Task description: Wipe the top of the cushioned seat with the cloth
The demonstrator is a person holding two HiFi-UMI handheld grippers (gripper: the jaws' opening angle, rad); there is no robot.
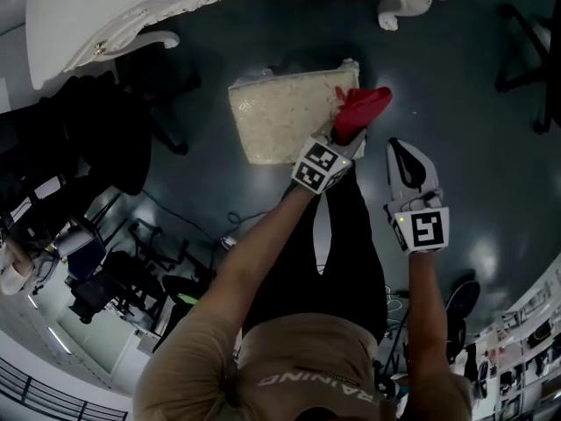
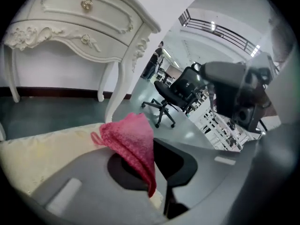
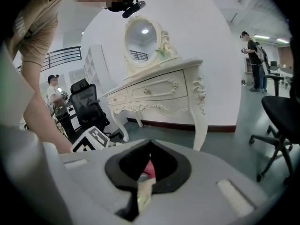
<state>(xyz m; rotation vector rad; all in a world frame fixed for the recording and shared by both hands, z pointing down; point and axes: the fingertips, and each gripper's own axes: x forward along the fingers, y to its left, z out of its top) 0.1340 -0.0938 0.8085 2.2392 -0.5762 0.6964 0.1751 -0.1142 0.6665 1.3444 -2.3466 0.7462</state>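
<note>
Now the left claw (image 1: pixel 349 139) pinches the red cloth (image 1: pixel 361 108) at the seat's (image 1: pixel 285 117) 3 o'clock edge, likely ready to wipe, while the right claw (image 1: pixel 401 154), pressed together and empty, keeps clear at 4 o'clock.

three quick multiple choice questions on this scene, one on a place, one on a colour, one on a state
1. Where is the cloth?
A. at a corner of the cushioned seat
B. at the seat's middle
C. nowhere near the seat

2. What colour is the cloth?
A. blue
B. red-pink
C. green

3. What state is the right gripper in?
A. wide open
B. shut on the cloth
C. shut, holding nothing

Answers:
1. A, the head view shows it at the cream seat's corner.
2. B, it is red-pink in every view.
3. C, its jaws meet on nothing, while the left gripper pinches the cloth.
</note>
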